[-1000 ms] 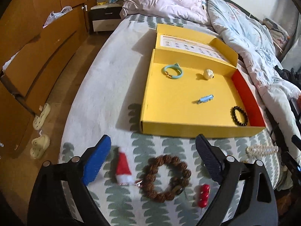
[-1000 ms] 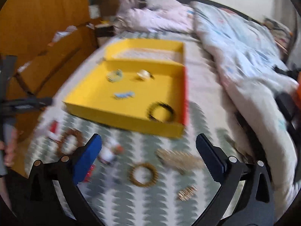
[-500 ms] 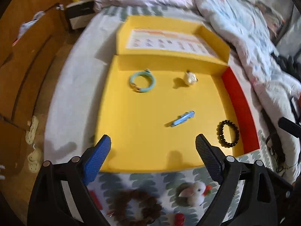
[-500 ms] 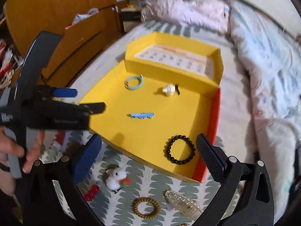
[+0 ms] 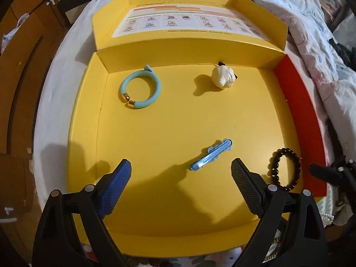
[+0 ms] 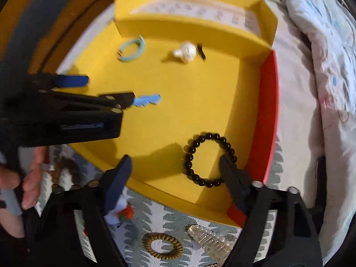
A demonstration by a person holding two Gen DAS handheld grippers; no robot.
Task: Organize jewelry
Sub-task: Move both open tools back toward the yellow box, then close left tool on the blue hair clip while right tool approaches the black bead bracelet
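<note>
L claw released; R claw closing, empty, by black bracelet near tray's red edge.

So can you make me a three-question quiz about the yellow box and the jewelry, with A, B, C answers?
1. Where does the black bead bracelet lie?
A. inside the yellow box, near its red wall
B. on the patterned bedspread
C. on the pink quilt

2. How many things lie inside the yellow box?
A. two
B. four
C. six

3. What is the left gripper doing?
A. squeezing the blue hair clip
B. holding the blue bangle
C. open, holding nothing

Answers:
1 A, the bracelet rests on the box floor beside the red side.
2 B, the bangle, the white shell-like piece, the hair clip and the bracelet.
3 C, its fingers stand apart over bare yellow floor, with the clip lying beyond them.
</note>
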